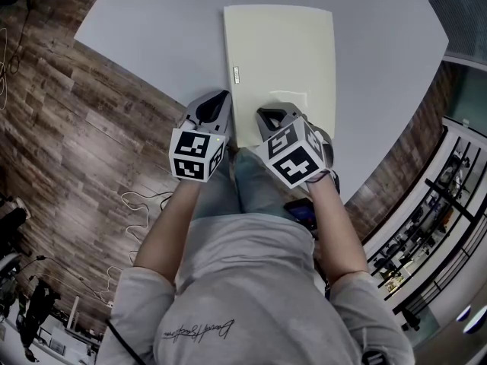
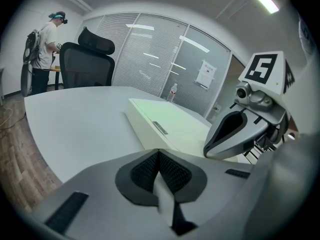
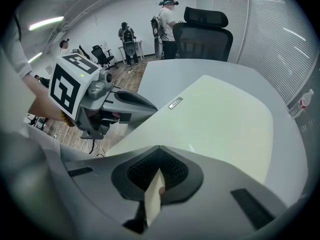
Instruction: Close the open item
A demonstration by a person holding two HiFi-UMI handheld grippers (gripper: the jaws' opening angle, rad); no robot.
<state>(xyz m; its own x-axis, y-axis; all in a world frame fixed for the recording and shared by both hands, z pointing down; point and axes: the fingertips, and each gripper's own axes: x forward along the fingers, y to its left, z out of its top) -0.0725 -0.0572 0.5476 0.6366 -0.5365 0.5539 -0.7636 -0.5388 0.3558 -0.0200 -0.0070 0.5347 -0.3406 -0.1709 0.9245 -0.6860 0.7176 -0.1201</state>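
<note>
Grey table (image 1: 152, 29) is standing on a wood-plank floor (image 1: 68, 128). A pale cream flat case (image 1: 281, 59) is lying on it at 12 o'clock from the person, looking shut flat.

Only the head view is showing the forearms (image 1: 171, 219), reaching forward side by side. Only the gripper views are showing a black office chair (image 2: 85, 64), blinds (image 2: 150, 54) and a water bottle (image 2: 173, 90).

Left gripper (image 1: 222, 97) is hovering just beside the case's 7 o'clock corner, jaws pressed together, empty. Right gripper (image 1: 274, 114) is sitting over the 6 o'clock edge, jaws likewise meeting at the tips.

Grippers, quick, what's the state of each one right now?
Left gripper: closed, holding nothing, beside the box.
Right gripper: closed, holding nothing, over the box.
</note>
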